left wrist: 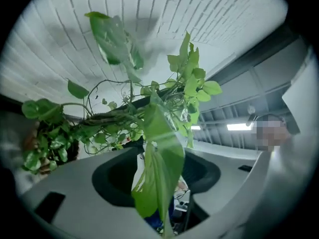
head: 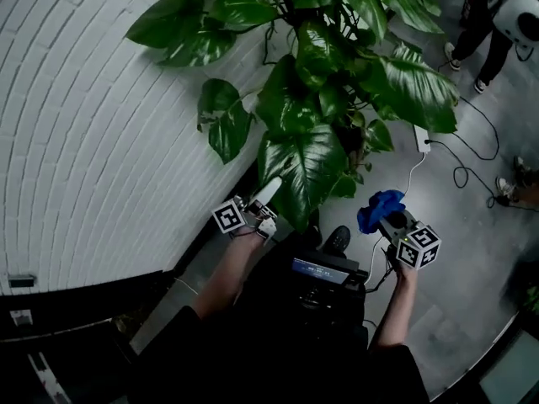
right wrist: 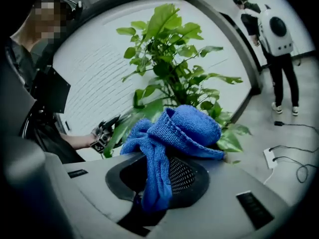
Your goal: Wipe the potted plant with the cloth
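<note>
1. Step in hand, as I read it: set-up for wiping one leaf. The potted plant (head: pixel 337 66) is filling the upper centre of the head view, standing against the white brick wall (head: pixel 84 124).
2. The left tongs (head: pixel 268 199) are sitting at centre-left of the head view, right at the lowest big leaf (left wrist: pixel 162 158). In the left gripper view their jaws are standing apart. The leaf is hanging in the gap btwn them, pads not pressing on it.
3. The right tongs (head: pixel 389 222) are hovering lower right of centre, over the grey floor (head: pixel 472 192). Their jaws are clamped on the blue cloth (right wrist: pixel 184 128), which is bunching up above them. It's near the foliage but apart from it, no contact yet.
4. Next move, my call: bring the cloth across to that low leaf, w/ the left tongs steadying it gently.
5. Materials:
   - The leaves are glossy, broad and heart-shaped, thin and floppy, so prob. easy to tear.
   - The stems are thin and trailing.
   - The cloth is a soft knit w/ a looped edge, crumpled into a wad.
   - The wall is matte painted brick.
</note>
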`<state>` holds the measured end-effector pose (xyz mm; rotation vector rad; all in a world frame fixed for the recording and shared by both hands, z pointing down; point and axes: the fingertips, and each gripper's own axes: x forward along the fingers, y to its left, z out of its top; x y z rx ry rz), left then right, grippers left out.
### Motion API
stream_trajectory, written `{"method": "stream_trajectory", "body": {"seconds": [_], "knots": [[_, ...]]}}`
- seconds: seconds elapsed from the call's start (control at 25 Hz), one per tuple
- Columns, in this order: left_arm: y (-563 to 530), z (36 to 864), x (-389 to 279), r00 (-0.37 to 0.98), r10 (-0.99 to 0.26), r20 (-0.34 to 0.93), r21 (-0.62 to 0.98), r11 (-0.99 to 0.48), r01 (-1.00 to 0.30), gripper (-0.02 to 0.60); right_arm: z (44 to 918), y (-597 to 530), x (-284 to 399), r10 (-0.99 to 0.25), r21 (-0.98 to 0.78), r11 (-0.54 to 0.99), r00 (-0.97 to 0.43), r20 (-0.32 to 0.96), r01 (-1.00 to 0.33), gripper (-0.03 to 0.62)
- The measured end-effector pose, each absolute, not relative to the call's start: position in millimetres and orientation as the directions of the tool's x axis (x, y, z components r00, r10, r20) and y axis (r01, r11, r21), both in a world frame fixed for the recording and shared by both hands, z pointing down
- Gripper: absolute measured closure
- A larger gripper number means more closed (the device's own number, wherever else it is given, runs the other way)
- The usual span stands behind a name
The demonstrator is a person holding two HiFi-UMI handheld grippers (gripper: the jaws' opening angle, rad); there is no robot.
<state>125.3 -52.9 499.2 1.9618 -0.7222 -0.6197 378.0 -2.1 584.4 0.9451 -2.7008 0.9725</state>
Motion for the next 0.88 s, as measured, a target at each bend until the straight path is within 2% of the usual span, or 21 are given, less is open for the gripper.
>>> {"method": "stream_trajectory", "body": {"seconds": [0.12, 0.28, 0.56, 0.88], "knots": [[-45, 494, 102, 0.684, -0.722, -0.105, 0.866, -0.404, -0.294, 0.339, 550, -21, 410, -0.624, -0.509, 0.562, -0.738, 0.256, -0.652, 0.487], [-37, 483, 74, 0.659, -0.744, -0.109, 0.852, -0.412, -0.324, 0.339, 490, -37, 401, -0.677, -0.513, 0.595, -0.73, 0.094, -0.619, 0.487], [-38, 465, 27, 0.592, -0.786, -0.177, 0.839, -0.435, -0.328, 0.339, 412, -46, 327, -0.602, -0.468, 0.73, -0.793, -0.094, -0.498, 0.487], [-34, 458, -53, 0.568, -0.778, -0.267, 0.834, -0.482, -0.269, 0.339, 378, -44, 210, -0.532, -0.405, 0.796, -0.839, -0.112, -0.45, 0.487]]}}
